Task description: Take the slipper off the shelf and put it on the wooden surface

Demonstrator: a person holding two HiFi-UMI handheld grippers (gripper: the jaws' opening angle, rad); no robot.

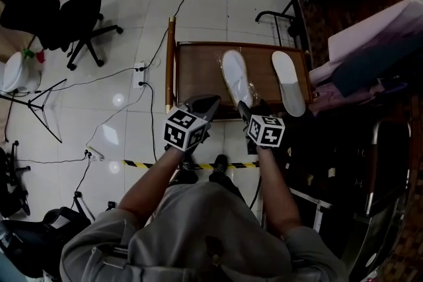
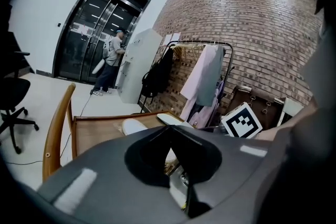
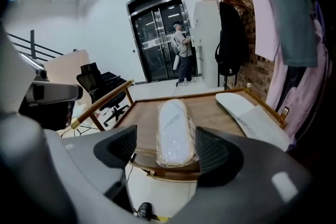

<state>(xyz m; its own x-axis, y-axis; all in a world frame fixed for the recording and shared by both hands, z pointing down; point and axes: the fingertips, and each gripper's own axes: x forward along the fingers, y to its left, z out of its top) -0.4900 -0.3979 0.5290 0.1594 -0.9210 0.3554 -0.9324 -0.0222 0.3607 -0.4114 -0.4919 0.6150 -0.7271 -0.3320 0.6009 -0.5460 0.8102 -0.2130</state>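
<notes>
Wrapped slipper (image 3: 176,128) on the wooden surface (image 3: 147,118), our right gripper (image 3: 167,150) spread around it
We see it lying at the near edge, its near end between the jaws, neither pad touching; a second slipper (image 3: 247,113) lies by the right edge, and our left gripper (image 2: 169,128) hangs apart, jaws pressed together

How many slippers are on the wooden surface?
2. The plastic-wrapped slipper lies mid-surface, its near end between the open jaws of the right gripper; the other slipper lies along the right edge. None looks hidden.
</notes>
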